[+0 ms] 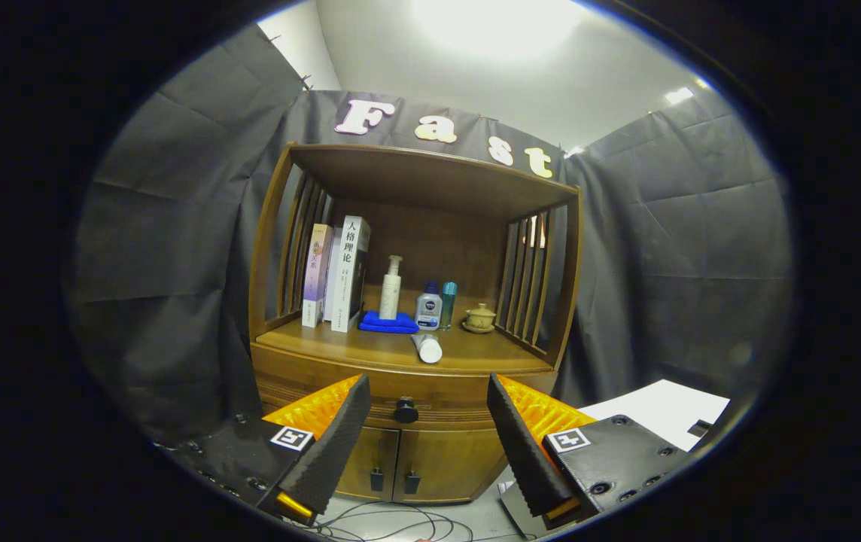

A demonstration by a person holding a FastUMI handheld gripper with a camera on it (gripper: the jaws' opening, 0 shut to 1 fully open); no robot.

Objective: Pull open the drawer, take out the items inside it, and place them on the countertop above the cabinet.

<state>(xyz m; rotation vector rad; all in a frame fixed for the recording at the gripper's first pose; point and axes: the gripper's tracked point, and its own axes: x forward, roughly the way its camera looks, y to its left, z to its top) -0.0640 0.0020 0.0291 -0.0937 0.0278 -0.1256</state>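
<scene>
A wooden cabinet (408, 361) stands ahead of me against the booth wall. Its drawer (430, 403) sits closed under the countertop, with a round dark knob (406, 410) at its middle. My gripper (428, 410) is open, held back from the cabinet, and the knob shows between the two fingers but farther off. On the countertop (476, 354) a white tube (427, 348) lies near the front edge. What the drawer holds is hidden.
At the back of the countertop stand books (339, 275), a folded blue cloth (388, 322) with a white pump bottle (390, 288), a small jar (429, 307), a teal bottle (448, 304) and a little teapot (480, 318). Two lower doors (400, 463) are closed. Cables (393, 519) lie on the floor.
</scene>
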